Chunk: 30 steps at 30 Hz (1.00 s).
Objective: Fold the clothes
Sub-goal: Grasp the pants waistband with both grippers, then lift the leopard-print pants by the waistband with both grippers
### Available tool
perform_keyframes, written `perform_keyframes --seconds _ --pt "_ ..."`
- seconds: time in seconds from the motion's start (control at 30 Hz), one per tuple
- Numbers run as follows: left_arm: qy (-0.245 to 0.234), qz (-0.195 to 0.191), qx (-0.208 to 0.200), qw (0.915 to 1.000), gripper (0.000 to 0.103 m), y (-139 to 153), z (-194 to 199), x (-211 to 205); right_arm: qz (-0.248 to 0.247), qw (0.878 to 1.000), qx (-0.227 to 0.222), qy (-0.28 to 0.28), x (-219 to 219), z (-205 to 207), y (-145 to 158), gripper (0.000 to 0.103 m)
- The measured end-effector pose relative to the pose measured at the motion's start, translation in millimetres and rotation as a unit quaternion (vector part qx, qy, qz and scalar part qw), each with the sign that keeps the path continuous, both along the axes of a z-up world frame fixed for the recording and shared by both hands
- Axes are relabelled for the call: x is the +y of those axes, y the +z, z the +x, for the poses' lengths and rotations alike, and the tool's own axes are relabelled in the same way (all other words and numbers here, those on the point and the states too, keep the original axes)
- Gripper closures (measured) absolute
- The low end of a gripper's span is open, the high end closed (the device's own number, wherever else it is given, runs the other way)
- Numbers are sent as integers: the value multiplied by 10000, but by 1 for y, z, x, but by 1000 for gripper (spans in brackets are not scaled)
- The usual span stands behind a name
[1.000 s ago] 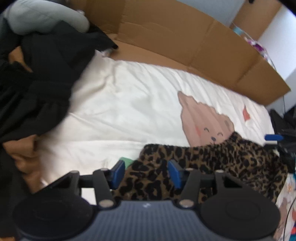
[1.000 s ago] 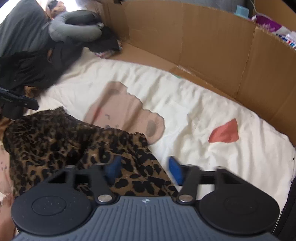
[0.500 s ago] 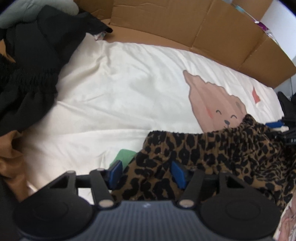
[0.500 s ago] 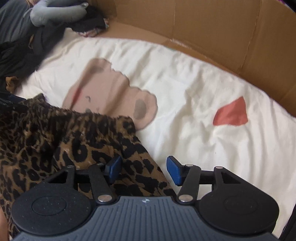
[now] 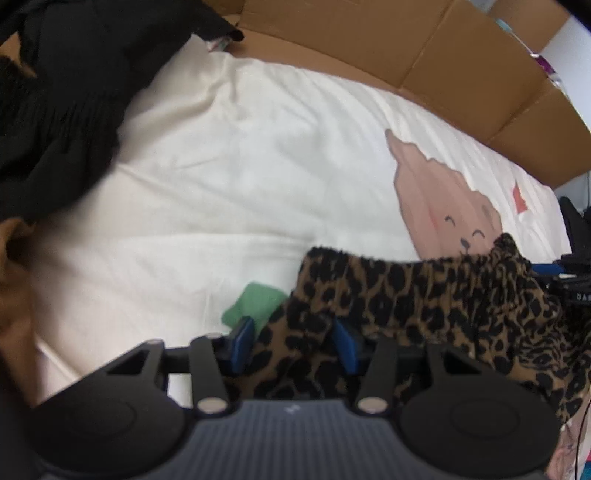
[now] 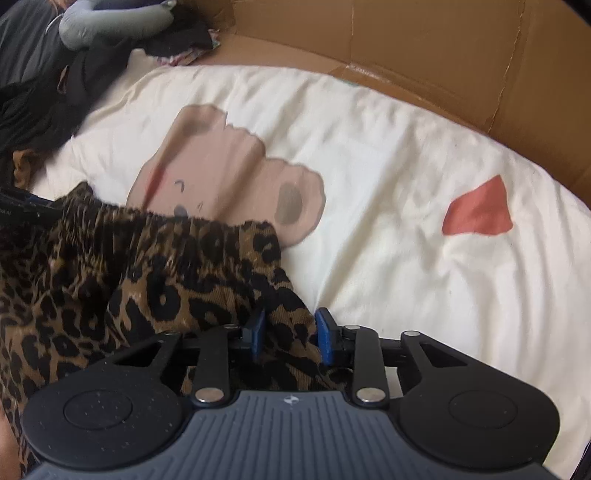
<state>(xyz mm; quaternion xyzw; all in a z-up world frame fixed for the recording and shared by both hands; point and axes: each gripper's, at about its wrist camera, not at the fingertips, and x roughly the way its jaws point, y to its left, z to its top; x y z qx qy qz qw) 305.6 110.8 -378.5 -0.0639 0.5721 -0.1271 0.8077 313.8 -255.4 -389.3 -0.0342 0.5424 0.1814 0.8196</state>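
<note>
A leopard-print garment (image 5: 424,291) with a gathered elastic band lies on a cream bedsheet (image 5: 229,177). My left gripper (image 5: 293,345) has its blue pads on either side of the garment's left corner, closing on the cloth. My right gripper (image 6: 290,334) has its blue pads pinched on the garment's right corner (image 6: 207,269). The band stretches between the two grippers. The right gripper's body shows at the right edge of the left wrist view.
A pile of black clothes (image 5: 55,96) lies at the left. A cardboard wall (image 6: 406,44) runs along the far side of the bed. A grey neck pillow (image 6: 110,22) lies at the back left. A green patch (image 5: 255,302) shows beside the left pads.
Both grippers have narrowed around the garment's corners; the right one from wide open to pinched on cloth. Both views have moved closer to the sheet.
</note>
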Motion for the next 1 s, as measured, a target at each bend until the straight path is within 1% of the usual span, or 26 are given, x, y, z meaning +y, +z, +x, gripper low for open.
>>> perform_keyframes --seconds 0.03,0.07,0.1,0.13,0.17,0.3,0.47,0.6,0.67,0.8,1.0 --pt "-87 86 24 9999 58 0 -2 -3 16 10000 20 29 -1 -3 0 88" --pt "-173 169 49 9997 67 1 -5 -5 52 10000 48 69 -1 -6 0 99" --pt "-215 171 95 9996 85 1 -6 -6 78 9999 41 109 -2 -10 0 99" --pt "-204 113 146 9996 95 3 -7 -7 60 9999 -28 133 -1 -16 2 100" --pt "-195 58 192 9996 98 4 -8 -7 23 9999 -105 136 -1 -21 4 101" --pt "-330 227 -261 9989 100 23 -19 -14 -40 9988 -484 -117 -7 -36 21 102" --pt "-259 92 -837 9961 100 59 -27 -14 -206 9926 -1107 -445 -14 -42 51 102" --pt "-226 54 -1285 9914 101 88 -20 -22 -205 9884 -1388 -589 -21 -43 73 102" --pt "-265 45 -1472 9887 101 98 -13 -30 -236 9859 -1521 -657 -24 -42 82 102" --pt "-357 90 -1732 9842 101 113 4 -45 -278 9813 -1727 -806 -32 -33 100 102" --pt "-253 41 -1885 9817 101 125 37 -54 -373 9777 -1850 -922 -46 -2 118 102"
